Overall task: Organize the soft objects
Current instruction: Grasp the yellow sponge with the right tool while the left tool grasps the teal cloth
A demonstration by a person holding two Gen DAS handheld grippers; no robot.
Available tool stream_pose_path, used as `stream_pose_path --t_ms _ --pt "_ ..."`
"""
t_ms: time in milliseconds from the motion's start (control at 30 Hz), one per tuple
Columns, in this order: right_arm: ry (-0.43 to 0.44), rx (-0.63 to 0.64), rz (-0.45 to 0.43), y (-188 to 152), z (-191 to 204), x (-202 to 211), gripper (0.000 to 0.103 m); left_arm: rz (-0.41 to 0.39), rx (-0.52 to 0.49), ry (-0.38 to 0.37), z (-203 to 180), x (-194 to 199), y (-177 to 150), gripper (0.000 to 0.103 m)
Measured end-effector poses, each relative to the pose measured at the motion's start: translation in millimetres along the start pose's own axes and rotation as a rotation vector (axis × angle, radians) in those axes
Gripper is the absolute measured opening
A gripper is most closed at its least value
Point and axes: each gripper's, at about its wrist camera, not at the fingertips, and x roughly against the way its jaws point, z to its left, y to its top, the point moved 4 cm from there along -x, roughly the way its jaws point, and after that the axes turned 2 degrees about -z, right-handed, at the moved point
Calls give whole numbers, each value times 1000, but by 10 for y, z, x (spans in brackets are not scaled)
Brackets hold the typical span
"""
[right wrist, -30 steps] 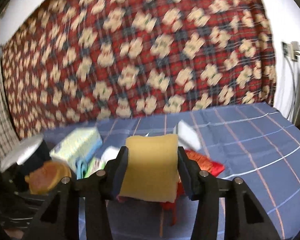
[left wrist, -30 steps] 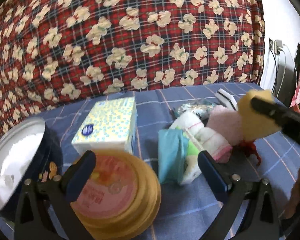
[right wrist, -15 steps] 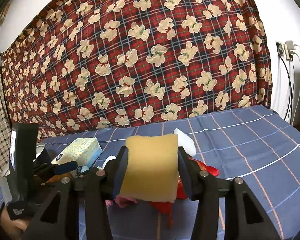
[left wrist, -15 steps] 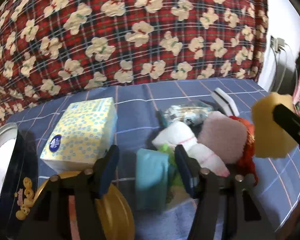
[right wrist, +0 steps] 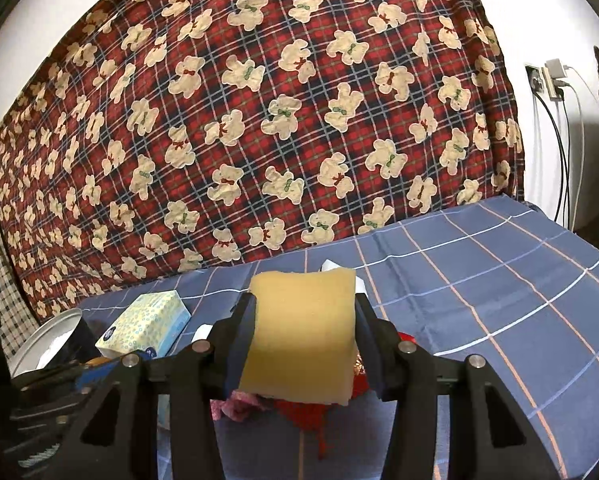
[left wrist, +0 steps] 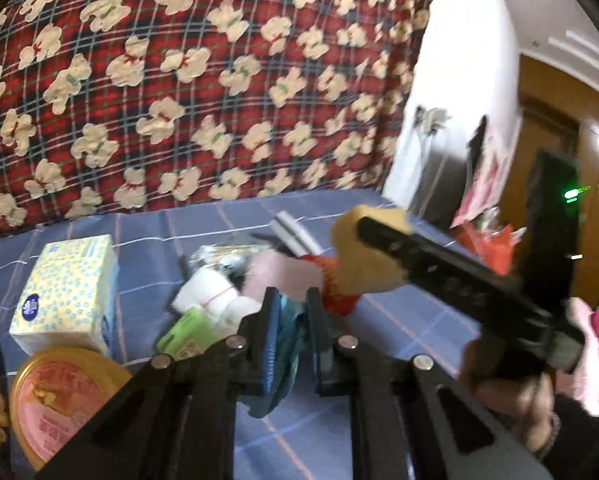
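My right gripper is shut on a yellow sponge and holds it above the blue checked cloth; the sponge also shows in the left wrist view. My left gripper is shut on a teal cloth and lifts it off the pile. The pile holds a pink cloth, white rolled towels, a red fabric piece and a green packet.
A yellow tissue box stands at the left, with a round yellow tin in front of it. A dark round tin with a white lining sits at the far left. A plaid bear-print blanket hangs behind.
My left gripper closed from wide open onto the teal cloth and rose with it, swinging right. My right gripper kept hold of the sponge, slightly higher.
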Motion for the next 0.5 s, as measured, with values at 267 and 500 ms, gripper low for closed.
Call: stream_pose_path --t_ms 267,500 --pt "2 22 10 -11 15 -8 51 101 -20 22 47 -65 -125 35" --pt "9 22 11 -11 38 -8 51 87 -53 221 194 -11 -124 74"
